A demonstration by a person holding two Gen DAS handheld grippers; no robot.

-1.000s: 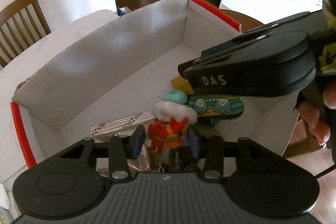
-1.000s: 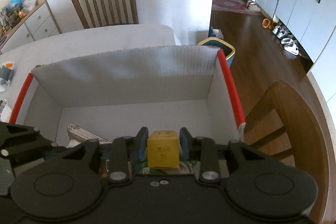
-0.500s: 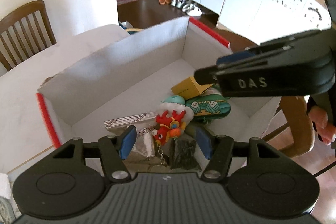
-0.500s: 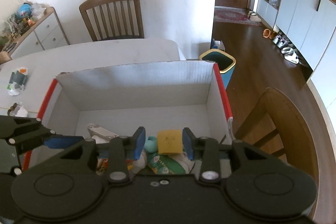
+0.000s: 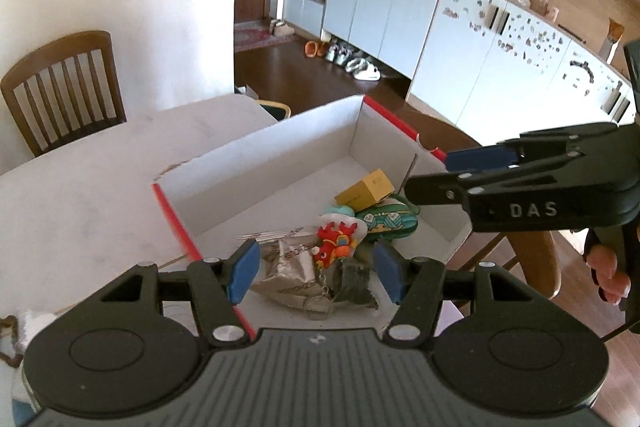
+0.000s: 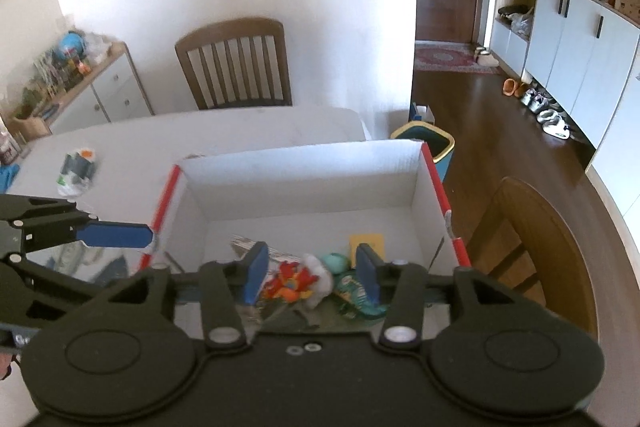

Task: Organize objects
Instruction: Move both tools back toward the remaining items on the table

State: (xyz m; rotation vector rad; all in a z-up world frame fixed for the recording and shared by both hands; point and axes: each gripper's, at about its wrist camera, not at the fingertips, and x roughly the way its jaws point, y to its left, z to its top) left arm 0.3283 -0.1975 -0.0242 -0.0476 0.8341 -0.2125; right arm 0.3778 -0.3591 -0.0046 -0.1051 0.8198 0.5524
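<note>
Both hovering above white box, mid-frame on table. Left gripper jaws apart, empty; right gripper jaws apart, empty. Inside, bunched at lower centre of frame: yellow carton toward far right wall, green pouch, red plush keychain, foil packet. Far half of box floor bare. Red edge strips on side rims.
</note>
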